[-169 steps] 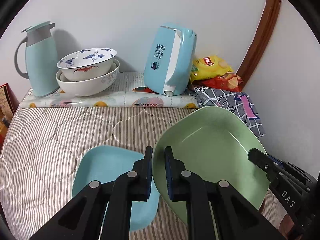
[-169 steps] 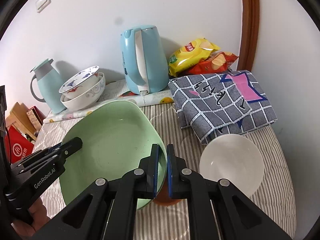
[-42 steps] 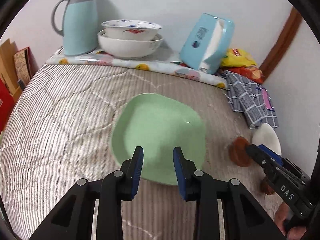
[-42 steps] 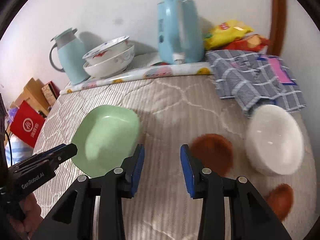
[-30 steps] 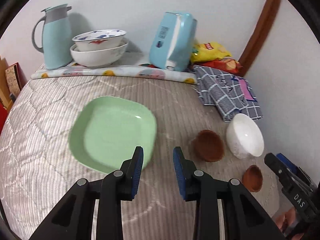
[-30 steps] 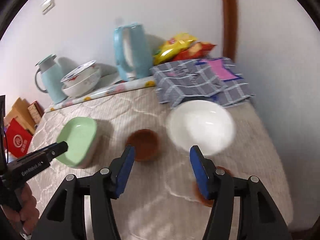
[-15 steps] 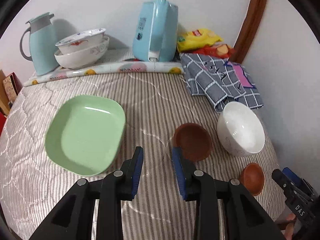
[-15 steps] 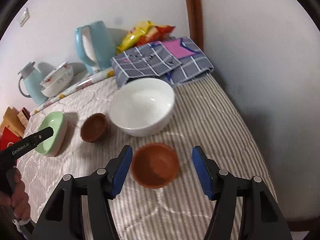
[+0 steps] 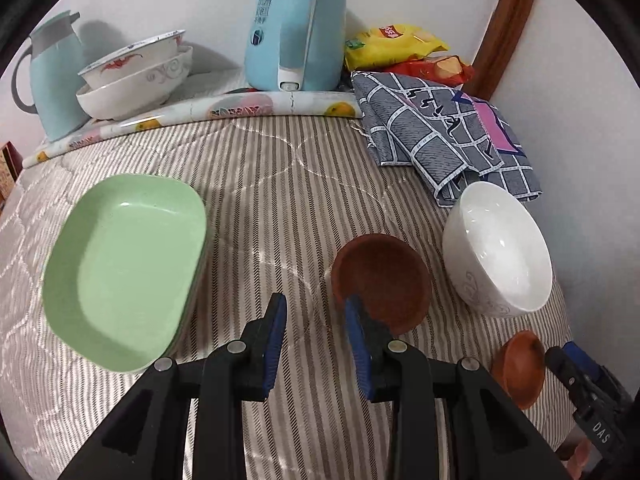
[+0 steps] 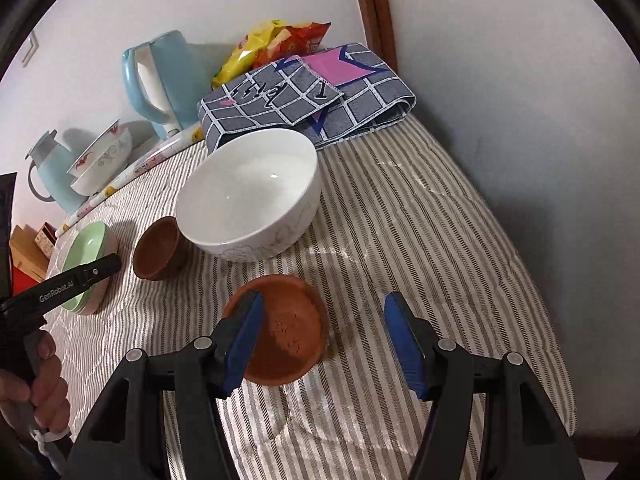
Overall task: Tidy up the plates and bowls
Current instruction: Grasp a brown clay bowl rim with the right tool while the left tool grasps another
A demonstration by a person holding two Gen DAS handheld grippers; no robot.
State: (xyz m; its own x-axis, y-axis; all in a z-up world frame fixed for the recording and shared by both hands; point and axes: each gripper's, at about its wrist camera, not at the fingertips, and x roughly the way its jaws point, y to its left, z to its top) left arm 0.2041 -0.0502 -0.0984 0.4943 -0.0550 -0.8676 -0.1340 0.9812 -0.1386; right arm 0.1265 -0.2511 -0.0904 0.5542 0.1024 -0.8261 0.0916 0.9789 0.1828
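Brown bowl [image 9: 380, 276] rim partly hidden behind left tool [image 9: 314, 320] finger.

Plain white walls [image 10: 500, 60] meet at a corner with brown wooden trim [image 9: 508, 24]. A striped quilted cover [image 9: 280, 184] spreads over the surface. Wall switch [image 10: 30, 46] at upper left. Even indoor light.

hidden: plate under green plate [image 9: 124, 256], only edge shows | cut off: flask [image 9: 52, 80] handle

Soft even light, sharp, fisheye-warped edges
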